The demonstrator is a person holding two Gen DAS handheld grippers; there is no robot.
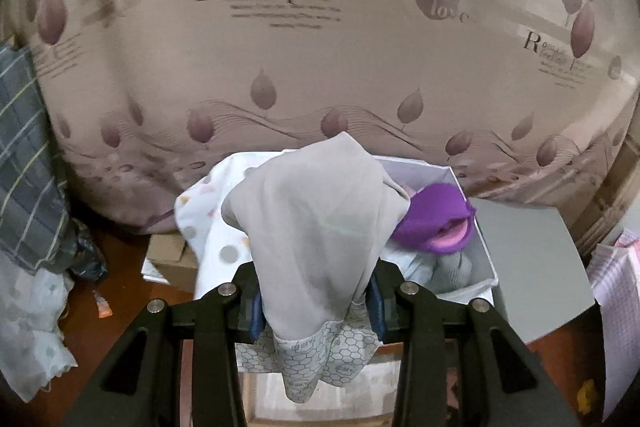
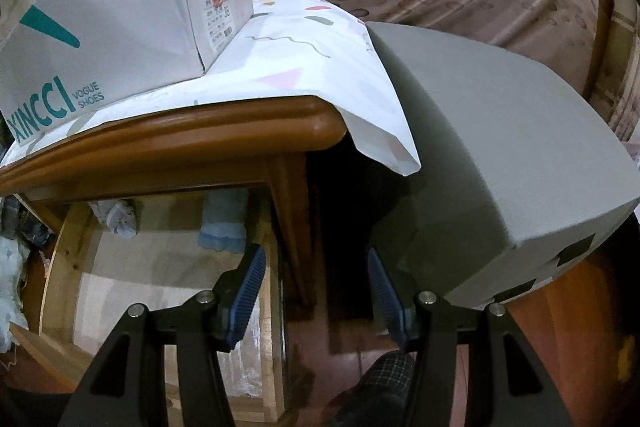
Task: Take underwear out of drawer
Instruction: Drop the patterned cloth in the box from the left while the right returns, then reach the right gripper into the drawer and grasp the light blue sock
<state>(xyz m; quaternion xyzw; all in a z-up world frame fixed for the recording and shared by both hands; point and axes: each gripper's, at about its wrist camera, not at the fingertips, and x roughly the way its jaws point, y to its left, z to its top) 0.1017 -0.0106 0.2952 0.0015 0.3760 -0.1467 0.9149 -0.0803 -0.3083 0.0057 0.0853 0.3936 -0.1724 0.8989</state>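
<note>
In the left wrist view my left gripper [image 1: 316, 303] is shut on grey underwear [image 1: 316, 223] with a honeycomb-print waistband, held up over a white shoe box [image 1: 476, 247] that holds purple and pink garments [image 1: 436, 223]. In the right wrist view my right gripper [image 2: 316, 291] is open and empty, below the wooden cabinet top [image 2: 192, 135]. The open wooden drawer [image 2: 72, 263] lies at lower left, with a pale blue garment [image 2: 222, 223] and a small white one [image 2: 120, 219] at its back. The shoe box [image 2: 120, 27] stands on the cabinet.
A patterned white cloth [image 2: 320, 67] covers the cabinet top under the box. A grey box [image 2: 500, 155] stands to the right of the cabinet. A leaf-print curtain [image 1: 320, 47] hangs behind. Plaid fabric [image 1: 24, 155] and white cloth [image 1: 28, 327] pile at left. The floor [image 2: 560, 327] is red-brown.
</note>
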